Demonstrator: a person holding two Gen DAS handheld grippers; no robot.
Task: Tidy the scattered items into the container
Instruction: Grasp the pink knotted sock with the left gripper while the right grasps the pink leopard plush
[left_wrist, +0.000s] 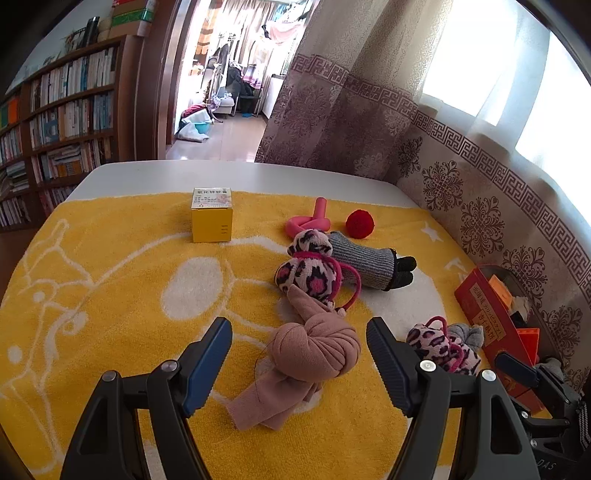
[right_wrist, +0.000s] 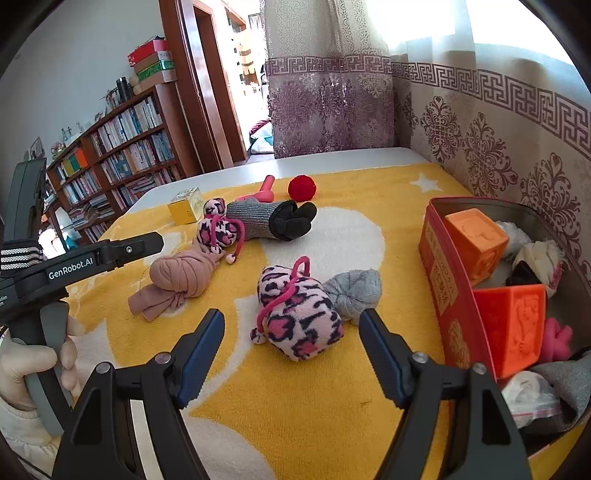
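Observation:
My left gripper is open with a knotted pink sock lying between its fingers on the yellow towel. My right gripper is open just short of a pink leopard plush, with a rolled grey sock behind it. A second leopard plush, a grey glove with black fingers, a red pompom ball, a pink tube toy and a yellow box lie farther back. The red container at the right holds orange blocks and cloth items.
A patterned curtain hangs along the right side behind the container. A bookshelf stands far left beyond the table's edge. The left gripper's body and the gloved hand holding it show at the left of the right wrist view.

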